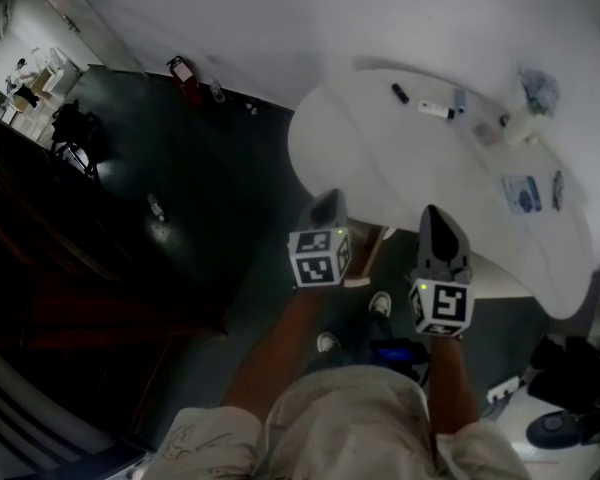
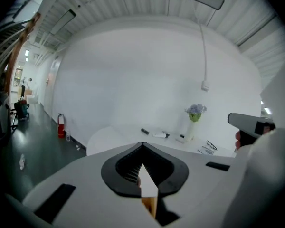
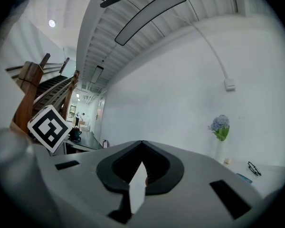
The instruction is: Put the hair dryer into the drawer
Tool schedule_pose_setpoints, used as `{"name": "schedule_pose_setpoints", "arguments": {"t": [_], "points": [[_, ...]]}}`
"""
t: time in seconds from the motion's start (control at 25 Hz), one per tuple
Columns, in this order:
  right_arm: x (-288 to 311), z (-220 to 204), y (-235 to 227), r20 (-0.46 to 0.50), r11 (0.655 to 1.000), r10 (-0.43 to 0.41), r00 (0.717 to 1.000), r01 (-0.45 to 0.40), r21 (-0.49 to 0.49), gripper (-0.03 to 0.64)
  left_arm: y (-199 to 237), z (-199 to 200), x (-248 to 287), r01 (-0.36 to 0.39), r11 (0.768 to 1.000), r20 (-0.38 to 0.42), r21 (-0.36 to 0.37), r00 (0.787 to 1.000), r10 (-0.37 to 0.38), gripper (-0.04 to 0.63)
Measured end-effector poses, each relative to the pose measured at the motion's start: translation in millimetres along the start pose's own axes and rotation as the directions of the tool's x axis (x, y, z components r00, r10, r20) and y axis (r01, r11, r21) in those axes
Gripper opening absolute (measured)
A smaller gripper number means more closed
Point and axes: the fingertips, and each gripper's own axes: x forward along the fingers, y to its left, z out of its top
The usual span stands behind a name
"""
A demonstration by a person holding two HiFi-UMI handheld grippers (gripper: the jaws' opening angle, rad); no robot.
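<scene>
No hair dryer and no drawer show in any view. In the head view my left gripper [image 1: 328, 204] and my right gripper [image 1: 432, 214] are held side by side at waist height, near the edge of a round white table [image 1: 380, 158]. Both point toward the table. The left gripper view shows my left gripper [image 2: 142, 146] shut with nothing between its jaws, and the right gripper [image 2: 251, 123] at its right edge. My right gripper [image 3: 142, 144] is shut too and holds nothing. The left gripper's marker cube [image 3: 50, 127] shows at the left of the right gripper view.
On the table lie a black marker [image 1: 400, 93], a white stick-like item [image 1: 435, 110], a blue card [image 1: 521, 193] and a vase of flowers [image 2: 195, 113]. A fire extinguisher [image 1: 185, 76] stands by the wall. Dark wooden furniture [image 1: 40, 268] fills the left.
</scene>
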Motion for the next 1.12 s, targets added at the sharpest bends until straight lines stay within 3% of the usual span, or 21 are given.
{"name": "schedule_pose_setpoints", "arguments": {"t": [0.32,1.12], "points": [[-22.5,0.1,-37.1,0.015,0.995,-0.096,0.995,0.096,0.021,0.003,-66.6,43.0,-8.7,0.076,0.987,0.126,0.145,0.987,-0.095,0.002],[-21.5,-15.8,-202.4,0.009,0.955,-0.290,0.957,0.289,0.059,0.003,-219.6,79.3,79.5,0.226,0.943,0.159,0.243,0.950,-0.268,0.000]]}}
